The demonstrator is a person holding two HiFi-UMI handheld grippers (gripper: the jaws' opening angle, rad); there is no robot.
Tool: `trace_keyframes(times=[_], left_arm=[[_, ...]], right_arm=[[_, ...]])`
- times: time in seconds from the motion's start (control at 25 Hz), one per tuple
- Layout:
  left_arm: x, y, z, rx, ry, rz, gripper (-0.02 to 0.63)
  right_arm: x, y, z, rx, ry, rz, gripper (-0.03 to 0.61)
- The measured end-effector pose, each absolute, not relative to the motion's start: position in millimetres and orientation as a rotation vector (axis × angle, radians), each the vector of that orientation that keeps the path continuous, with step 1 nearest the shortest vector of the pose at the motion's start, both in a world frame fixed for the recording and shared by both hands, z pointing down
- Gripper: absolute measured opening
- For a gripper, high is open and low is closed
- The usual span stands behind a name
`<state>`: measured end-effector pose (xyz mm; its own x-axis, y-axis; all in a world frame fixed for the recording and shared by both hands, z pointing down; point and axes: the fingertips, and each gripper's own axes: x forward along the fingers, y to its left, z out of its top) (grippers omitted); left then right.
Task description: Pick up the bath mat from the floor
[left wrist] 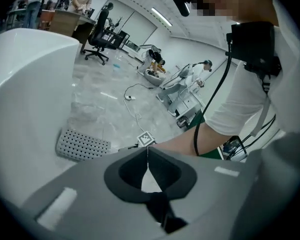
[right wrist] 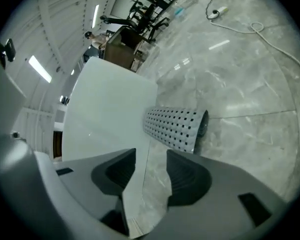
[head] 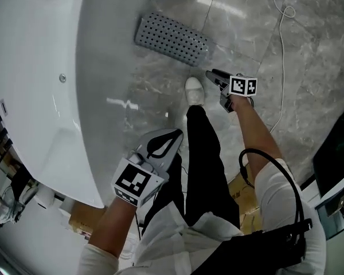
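The perforated grey bath mat point(head: 172, 39) is seen on the marble floor against the bathtub point(head: 40, 67), just ahead of the right gripper point(head: 209, 73), nearer and held unclenched and empty; its long axis runs roughly onward from it; the left gripper point(head: 176, 134) is kept closed, well back.

bath mat point(head: 172, 39) on floor point(head: 309, 50) beside bathtub point(head: 40, 67)

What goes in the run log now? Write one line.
phase: approach | bath mat: on floor beside tub, untouched | right gripper: open, empty | left gripper: shut, empty
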<state>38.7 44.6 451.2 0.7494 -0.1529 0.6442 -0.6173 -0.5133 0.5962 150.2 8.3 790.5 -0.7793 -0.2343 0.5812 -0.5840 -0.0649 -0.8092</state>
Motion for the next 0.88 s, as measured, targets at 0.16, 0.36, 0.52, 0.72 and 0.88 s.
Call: trace_keyframes(times=[0.16, 0.36, 0.52, 0.72, 0.88], left_arm=[[39.6, 33.2, 491.1, 1.994, -0.592, 0.657, 0.006], [40.4, 36.8, 529.7, 1.919, -0.579, 0.679, 0.006], [36.8, 36.5, 550.6, 1.917, -0.586, 0.686, 0.006], [30.5, 35.1, 564.1, 1.88, -0.597, 0.668, 0.006], [24.9, 39.5, 571.3, 1.859, -0.615, 0.663, 0.006]], right_arm=[[151.1, -6.4, 856.6, 0.92, -1.898, 1.986, 0.181], [150.3, -12.2, 924.9, 0.911, -1.848, 2.079, 0.206], [128.7, -24.4, 951.5, 0.82, -1.894, 2.123, 0.215], [95.9, -39.5, 968.7, 0.728, -1.929, 2.149, 0.215], [84.1, -52.2, 970.1, 0.752, -1.942, 2.136, 0.1]])
